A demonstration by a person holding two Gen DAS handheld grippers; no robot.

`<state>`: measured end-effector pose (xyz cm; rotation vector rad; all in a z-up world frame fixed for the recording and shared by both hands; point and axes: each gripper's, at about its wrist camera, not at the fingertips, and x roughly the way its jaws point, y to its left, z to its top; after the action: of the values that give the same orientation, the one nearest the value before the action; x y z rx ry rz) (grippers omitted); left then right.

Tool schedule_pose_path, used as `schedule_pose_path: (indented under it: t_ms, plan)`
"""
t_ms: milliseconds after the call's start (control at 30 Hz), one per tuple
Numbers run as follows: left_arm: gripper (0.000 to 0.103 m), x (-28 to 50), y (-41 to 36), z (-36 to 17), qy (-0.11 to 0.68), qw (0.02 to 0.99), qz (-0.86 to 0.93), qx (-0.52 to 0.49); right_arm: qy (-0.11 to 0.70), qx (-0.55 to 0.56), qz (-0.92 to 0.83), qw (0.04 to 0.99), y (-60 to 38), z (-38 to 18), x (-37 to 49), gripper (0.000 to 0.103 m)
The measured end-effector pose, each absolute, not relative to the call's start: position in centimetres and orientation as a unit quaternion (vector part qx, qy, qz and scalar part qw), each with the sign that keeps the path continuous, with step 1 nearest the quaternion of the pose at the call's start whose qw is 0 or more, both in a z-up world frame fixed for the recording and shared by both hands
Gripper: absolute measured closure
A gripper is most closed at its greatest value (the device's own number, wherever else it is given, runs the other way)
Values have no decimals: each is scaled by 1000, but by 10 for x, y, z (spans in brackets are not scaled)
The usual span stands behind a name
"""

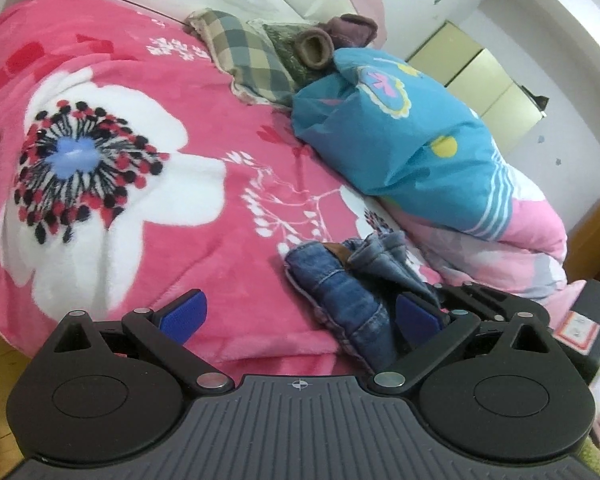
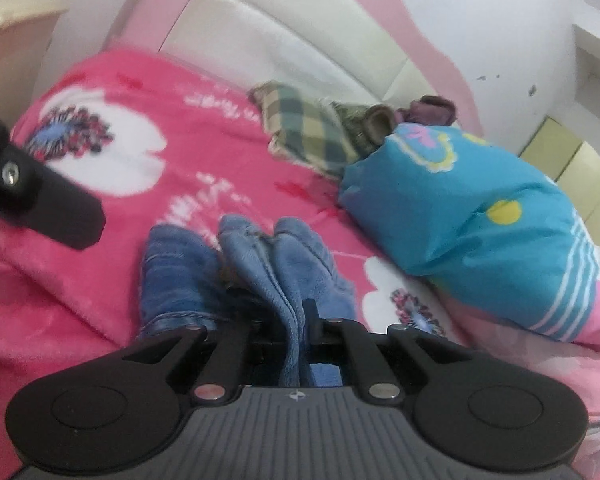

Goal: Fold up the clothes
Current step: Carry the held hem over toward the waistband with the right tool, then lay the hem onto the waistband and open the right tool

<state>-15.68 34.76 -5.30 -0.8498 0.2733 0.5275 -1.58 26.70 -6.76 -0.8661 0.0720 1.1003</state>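
Pinching a soft fold of the crumpled denim jeans (image 2: pixel 256 264), the right gripper (image 2: pixel 278 320) is clamped tight; the left gripper (image 1: pixel 300 312) gapes empty above the fleecy pink blanket (image 1: pixel 204 208).

— What do those hand-held tools look like up close?

— Each is matte black plastic over a ribbed grey base plate, with a small crosshair mark at the centre of its front edge. Two big round housings sit at either side, each with a raised disc on top.

— And the fingers?

— Jointed black link arms, pinned with shiny silver round-headed screws. The left gripper (image 1: pixel 300 314) carries bright blue pads (image 1: pixel 184 312) at its tips. On the right gripper (image 2: pixel 278 320) I see only slim black fingers (image 2: pixel 311 316); its pads are hidden.
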Motion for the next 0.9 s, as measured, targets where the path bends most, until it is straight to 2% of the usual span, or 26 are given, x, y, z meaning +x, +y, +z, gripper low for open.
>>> schedule_pose_path:
  t_ms: [500,567,600,633,700,800,900]
  plan:
    - [2,-151,347,-57,137,867,258,-404,37,-416,512,751,277,-74,-22,95]
    - [2,-150,348,-57,137,866,260,-405,34,-411,520,748,273,-69,-21,89]
    - [2,-149,349,-57,137,865,260,-406,30,-402,529,747,268,-65,-21,76]
    - [2,-149,349,-57,137,865,261,-405,24,-387,538,749,262,-60,-22,49]
    - [2,-146,348,-57,136,866,262,-404,13,-361,560,746,248,-50,-25,28]
    - [2,-140,348,-55,136,869,269,-393,20,-330,586,740,231,-36,-26,28]
    - [2,-129,348,-52,140,874,283,-370,68,-274,616,735,217,-20,-9,28]
